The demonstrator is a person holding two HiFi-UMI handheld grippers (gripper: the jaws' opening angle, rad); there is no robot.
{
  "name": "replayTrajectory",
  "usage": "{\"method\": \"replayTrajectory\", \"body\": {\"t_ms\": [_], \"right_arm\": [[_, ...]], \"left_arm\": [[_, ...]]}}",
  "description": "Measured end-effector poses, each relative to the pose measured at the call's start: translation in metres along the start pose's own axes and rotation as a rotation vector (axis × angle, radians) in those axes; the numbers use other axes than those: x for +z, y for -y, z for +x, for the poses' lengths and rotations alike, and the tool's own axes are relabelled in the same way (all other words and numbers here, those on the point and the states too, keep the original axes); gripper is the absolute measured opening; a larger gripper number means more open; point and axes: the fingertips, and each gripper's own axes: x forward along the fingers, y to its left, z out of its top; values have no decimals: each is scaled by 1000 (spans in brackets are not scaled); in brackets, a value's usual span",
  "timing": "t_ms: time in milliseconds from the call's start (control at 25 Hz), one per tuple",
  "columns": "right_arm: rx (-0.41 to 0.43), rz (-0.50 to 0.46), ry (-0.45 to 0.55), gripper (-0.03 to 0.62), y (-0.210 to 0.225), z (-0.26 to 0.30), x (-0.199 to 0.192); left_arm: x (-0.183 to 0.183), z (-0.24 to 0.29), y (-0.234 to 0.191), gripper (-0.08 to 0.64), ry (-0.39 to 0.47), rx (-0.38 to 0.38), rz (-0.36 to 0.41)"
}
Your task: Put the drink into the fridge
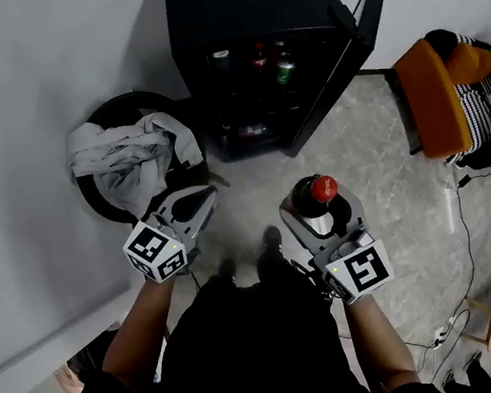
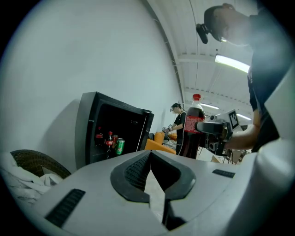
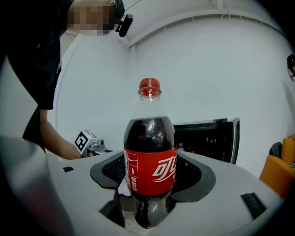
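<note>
1. Your right hand-held gripper is clamped round the cola bottle, held upright out front, so it should go in standing.
2. Your left hand-held gripper is pinched closed and empty. The fridge door is open, so it's probably not needed.
3. Mind the cans inside and the basket beside the fridge.

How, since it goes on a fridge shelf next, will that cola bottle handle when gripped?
Probably heavy: the bottle looks nearly full. Likely apt to tip, being tall and narrow. Its smooth plastic may slip.
</note>
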Motion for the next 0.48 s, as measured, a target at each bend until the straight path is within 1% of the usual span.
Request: {"method": "replayTrajectory", "body": {"t_ms": [80, 200, 360, 480], "right_arm": [[13, -2, 6, 305, 16, 0, 1], [29, 22, 19, 305, 39, -1, 1], [60, 13, 31, 305, 64, 4, 2], [81, -5, 34, 305, 75, 14, 1]], "left_arm": [[8, 12, -1, 12, -13, 18, 20], [19, 23, -1, 12, -19, 43, 34], [24, 37, -4, 12, -27, 79, 7], [29, 45, -6, 12, -20, 105, 10]]}}
